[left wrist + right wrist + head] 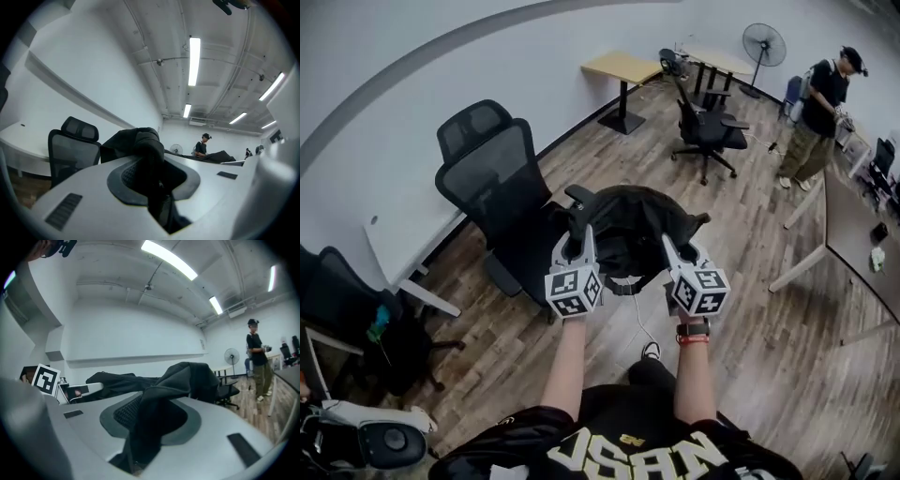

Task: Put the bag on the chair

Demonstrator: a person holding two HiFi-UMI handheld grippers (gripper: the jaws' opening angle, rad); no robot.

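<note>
A black bag hangs in the air between my two grippers, above the seat of a black mesh office chair that stands at its left. My left gripper is shut on the bag's left strap, whose dark fabric is pinched between the jaws. On the other side, my right gripper is shut on the bag's right edge, with black cloth folded between its pads. The bag's underside and the chair seat beneath it are hidden.
A second black chair stands further back near wooden desks and a floor fan. A person stands at the far right beside a long table. At the left are a white desk and another dark chair.
</note>
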